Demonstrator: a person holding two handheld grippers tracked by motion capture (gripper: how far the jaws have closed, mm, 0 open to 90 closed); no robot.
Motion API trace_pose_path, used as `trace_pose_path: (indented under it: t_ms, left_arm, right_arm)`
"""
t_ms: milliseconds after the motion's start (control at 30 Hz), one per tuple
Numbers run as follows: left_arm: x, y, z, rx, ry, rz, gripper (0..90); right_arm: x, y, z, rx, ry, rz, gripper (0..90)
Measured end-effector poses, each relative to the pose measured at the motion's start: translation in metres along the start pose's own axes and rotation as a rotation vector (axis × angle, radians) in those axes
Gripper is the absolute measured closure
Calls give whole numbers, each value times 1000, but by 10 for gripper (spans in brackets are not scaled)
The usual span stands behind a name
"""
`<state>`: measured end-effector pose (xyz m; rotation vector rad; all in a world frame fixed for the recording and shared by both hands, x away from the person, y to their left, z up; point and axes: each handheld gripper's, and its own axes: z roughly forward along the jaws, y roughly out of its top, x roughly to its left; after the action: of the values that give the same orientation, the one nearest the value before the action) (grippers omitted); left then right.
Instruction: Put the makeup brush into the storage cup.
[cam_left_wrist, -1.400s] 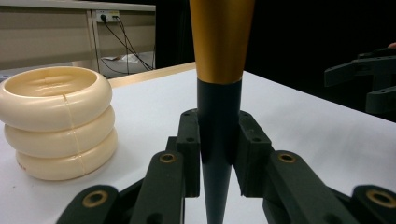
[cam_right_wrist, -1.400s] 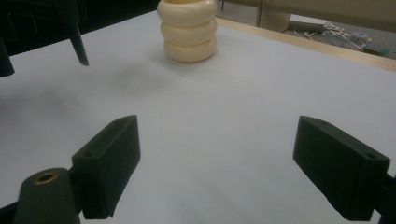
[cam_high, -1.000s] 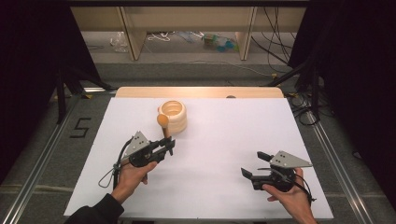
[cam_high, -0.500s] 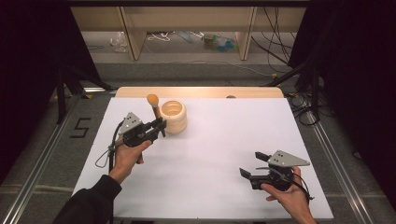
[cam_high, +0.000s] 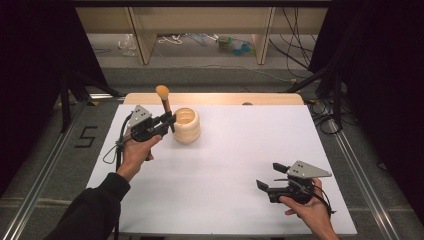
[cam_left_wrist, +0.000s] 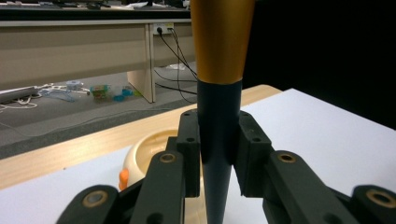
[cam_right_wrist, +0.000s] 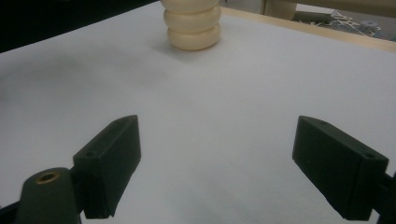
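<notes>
White sheet (cam_high: 235, 165) covers the wooden table (cam_high: 215, 98); only the table's far edge strip shows bare. A "5" marker (cam_high: 85, 136) sits on the floor left of the table. Beyond the table: desk legs (cam_high: 142, 37), a white cable (cam_high: 175, 39), and some bluish-green clutter (cam_high: 232, 44) on the floor. Black cables (cam_high: 295, 50) run down at the table's far right.

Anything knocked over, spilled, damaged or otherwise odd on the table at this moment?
Nothing stands out. The cream ribbed holder stands upright on the white table cover. The left gripper is clamped on the makeup brush, held upright with bristles up, beside the holder. The right gripper is open near the front edge.
</notes>
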<state>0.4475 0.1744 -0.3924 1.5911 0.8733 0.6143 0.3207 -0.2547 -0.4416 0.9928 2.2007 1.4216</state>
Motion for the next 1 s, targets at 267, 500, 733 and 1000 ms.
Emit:
trace_pose_path:
  t_ms: [267,500,733,1000]
  left_arm:
    - [3,12,18,-15,19,9,744]
    - [2,17,35,-16,27,8,744]
    - [3,12,52,5,51,15,744]
    - [7,7,71,20,68,-1,744]
  right_arm:
    - [-2,0,-1,23,-7,-5,166]
    - [-2,-1,0,22,-3,-4,166]
    - [-1,-1,2,7,14,0,165]
    - [-3,0,1,4,1,-23,163]
